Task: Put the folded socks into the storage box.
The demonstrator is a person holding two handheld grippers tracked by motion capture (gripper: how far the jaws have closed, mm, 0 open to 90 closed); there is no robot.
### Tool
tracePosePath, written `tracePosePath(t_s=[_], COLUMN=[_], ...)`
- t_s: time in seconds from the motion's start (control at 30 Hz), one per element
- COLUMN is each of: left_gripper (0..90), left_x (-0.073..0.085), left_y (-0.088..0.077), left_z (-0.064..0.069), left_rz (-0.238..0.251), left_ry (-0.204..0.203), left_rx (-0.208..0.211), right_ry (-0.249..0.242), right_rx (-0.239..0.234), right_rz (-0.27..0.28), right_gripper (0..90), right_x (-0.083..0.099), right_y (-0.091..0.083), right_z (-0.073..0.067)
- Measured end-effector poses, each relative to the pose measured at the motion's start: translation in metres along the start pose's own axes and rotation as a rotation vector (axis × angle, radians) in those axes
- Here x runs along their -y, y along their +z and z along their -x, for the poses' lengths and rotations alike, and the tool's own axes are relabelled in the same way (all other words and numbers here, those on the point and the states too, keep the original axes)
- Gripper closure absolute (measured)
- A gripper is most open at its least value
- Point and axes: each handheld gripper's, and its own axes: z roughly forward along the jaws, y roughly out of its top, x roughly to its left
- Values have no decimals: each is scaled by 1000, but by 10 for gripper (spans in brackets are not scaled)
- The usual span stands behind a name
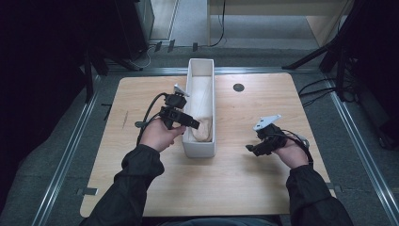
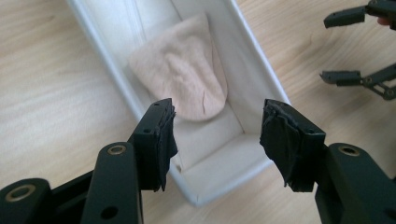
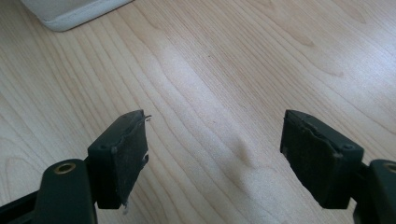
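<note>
Two grippers sit over your pale wooden table, which has a small dark round hole near its far edge. Around the table runs a grey floor with metal rails, cables and dark stands, and the room beyond is dim.

Your left gripper hangs at the near end of the long white box, just over its left wall. From the left gripper view, its jaws stand apart with nothing between the pads, and they press on nothing; the box's near end and the cloth lie below the gap.

Your right gripper is well to the right of the box, low over bare wood. From the right gripper view, its jaws are spread wide and empty, with only the wood grain between them and a corner of the box at the upper left.

The box lies lengthwise down the middle of the table, open at the top. Inside it lies a soft beige cloth, its rounded end towards the near wall and not touching either gripper.
</note>
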Motion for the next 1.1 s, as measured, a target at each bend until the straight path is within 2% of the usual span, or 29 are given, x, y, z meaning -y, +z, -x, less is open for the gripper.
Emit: tracePosePath(t_s=[0.07,0.2,0.33,0.53,0.73,0.97,1.1], left_gripper=[440,437,434,430,431,430,430], left_x=[7,17,27,40,53,65,72], left_y=[-6,-14,-22,-25,-20,-8,1], left_z=[-3,-8,-18,-34,-50,-65,-74], left_rz=[11,19,34,41,42,38,50], left_ry=[-5,-5,-23,-42,-71,-61,-72], left_rx=[7,-8,-16,-27,-40,-49,-41], right_ry=[0,-4,-5,-6,-6,-10,-12], right_rx=[0,-3,-4,-5,-6,-9,-8], right_rz=[-2,-3,-8,-11,-14,-19,-21], right_gripper=[231,231,231,231,231,231,231], right_x=[0,0,0,0,0,0,0], right_y=[0,0,1,1,1,1,1], right_z=[0,0,-1,-1,-2,-2,-2])
